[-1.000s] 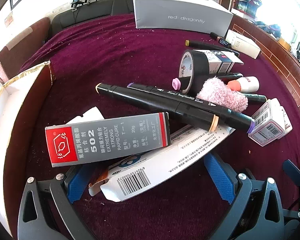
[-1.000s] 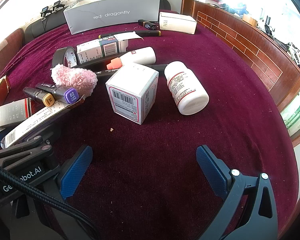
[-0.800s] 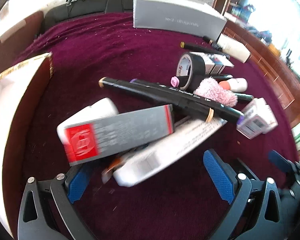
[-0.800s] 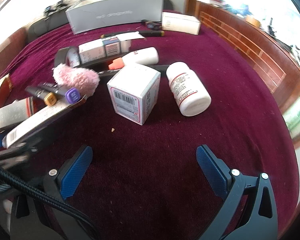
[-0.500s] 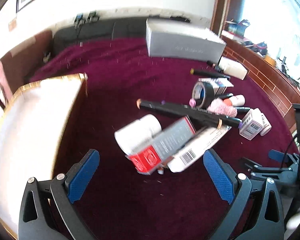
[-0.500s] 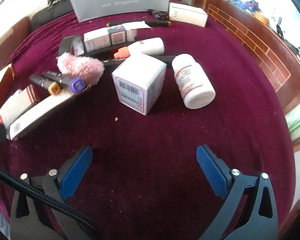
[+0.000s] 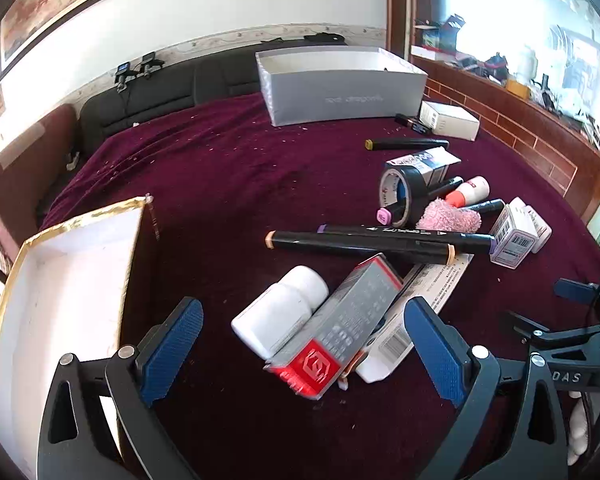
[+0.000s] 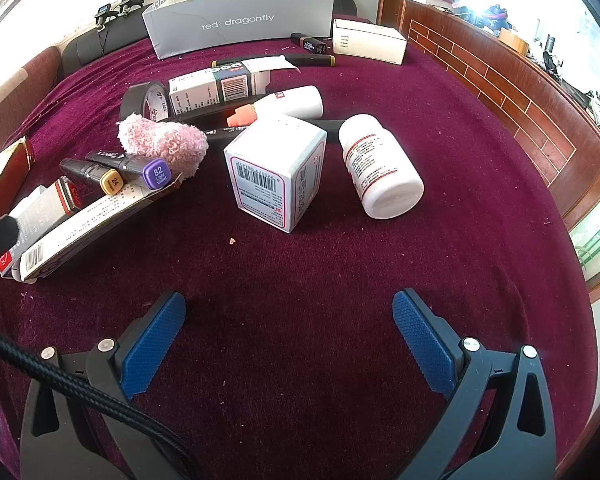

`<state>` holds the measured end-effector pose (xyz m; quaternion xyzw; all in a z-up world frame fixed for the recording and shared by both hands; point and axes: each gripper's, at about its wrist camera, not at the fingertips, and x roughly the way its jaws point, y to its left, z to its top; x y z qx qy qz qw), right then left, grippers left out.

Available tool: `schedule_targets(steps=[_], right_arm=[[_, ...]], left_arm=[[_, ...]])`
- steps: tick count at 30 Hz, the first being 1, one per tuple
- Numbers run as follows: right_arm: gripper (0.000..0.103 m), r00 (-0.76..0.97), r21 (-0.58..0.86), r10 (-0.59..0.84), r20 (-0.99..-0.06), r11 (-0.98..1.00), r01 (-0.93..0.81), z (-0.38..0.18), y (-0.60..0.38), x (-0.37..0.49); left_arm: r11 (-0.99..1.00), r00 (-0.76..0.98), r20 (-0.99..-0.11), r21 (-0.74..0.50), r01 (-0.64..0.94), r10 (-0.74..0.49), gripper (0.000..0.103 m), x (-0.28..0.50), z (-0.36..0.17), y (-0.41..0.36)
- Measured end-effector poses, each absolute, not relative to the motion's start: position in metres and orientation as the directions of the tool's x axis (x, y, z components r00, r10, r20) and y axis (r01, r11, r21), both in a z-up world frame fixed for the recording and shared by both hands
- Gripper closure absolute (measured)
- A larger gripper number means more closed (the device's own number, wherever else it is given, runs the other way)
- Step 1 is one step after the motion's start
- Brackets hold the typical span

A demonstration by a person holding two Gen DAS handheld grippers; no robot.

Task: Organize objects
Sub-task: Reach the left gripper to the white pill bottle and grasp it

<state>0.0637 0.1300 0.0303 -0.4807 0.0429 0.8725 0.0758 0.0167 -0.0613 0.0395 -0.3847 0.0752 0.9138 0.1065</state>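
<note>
Clutter covers the maroon counter (image 7: 228, 168), and nothing looks sorted yet. Farthest left sits an open gold-edged box (image 7: 72, 280), white inside and bare as far as I can see; it seems a likely place for things to go. Beside it the left tongs (image 7: 300, 344) hang wide apart and hold nothing, pointed at a small heap: a white bottle (image 7: 280, 312) on its side, a grey and red glue carton (image 7: 340, 336) leaning over it, and a long white carton (image 7: 416, 312) underneath. Two black markers (image 7: 364, 240) lie across the far end of that heap. Past them come a roll of black tape (image 8: 146, 100), a pink fluffy pad (image 8: 162, 142), a white cube box (image 8: 276, 172) and a second white bottle (image 8: 380, 168). The right tongs (image 8: 288, 344) are spread wide too, empty, over bare cloth short of the cube box. I judge this the picking stage. Next, the left tongs would need to come down and close across the glue carton without knocking the bottle rolling.
</note>
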Motion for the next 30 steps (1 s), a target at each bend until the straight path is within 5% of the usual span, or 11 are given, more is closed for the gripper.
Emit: schedule_targets(steps=[6, 13, 19, 25, 30], right_arm=[[0.0, -0.527, 0.003, 0.091, -0.845, -0.985, -0.174, 0.03, 0.131, 0.064], [0.0, -0.527, 0.002, 0.091, -0.845, -0.985, -0.174, 0.03, 0.131, 0.064], [0.0, -0.527, 0.002, 0.091, -0.845, -0.985, -0.174, 0.03, 0.131, 0.064], [0.0, -0.527, 0.002, 0.091, -0.845, -0.985, -0.174, 0.03, 0.131, 0.064], [0.0, -0.527, 0.002, 0.091, -0.845, -0.985, -0.174, 0.03, 0.13, 0.064]], left_arm=[[-0.946, -0.625, -0.749, -0.005, -0.325, 0.219, 0.005, 0.013, 0.03, -0.045], [-0.821, -0.507, -0.71, -0.179, -0.542, 0.49, 0.007, 0.047, 0.051, -0.034], [-0.935, -0.642, -0.706, -0.083, -0.344, 0.299, 0.007, 0.037, 0.069, -0.07], [-0.929, -0.596, -0.717, -0.329, -0.169, 0.362, 0.007, 0.006, 0.058, -0.119], [-0.972, -0.543, -0.809, -0.223, -0.073, 0.226, 0.007, -0.012, 0.031, -0.104]])
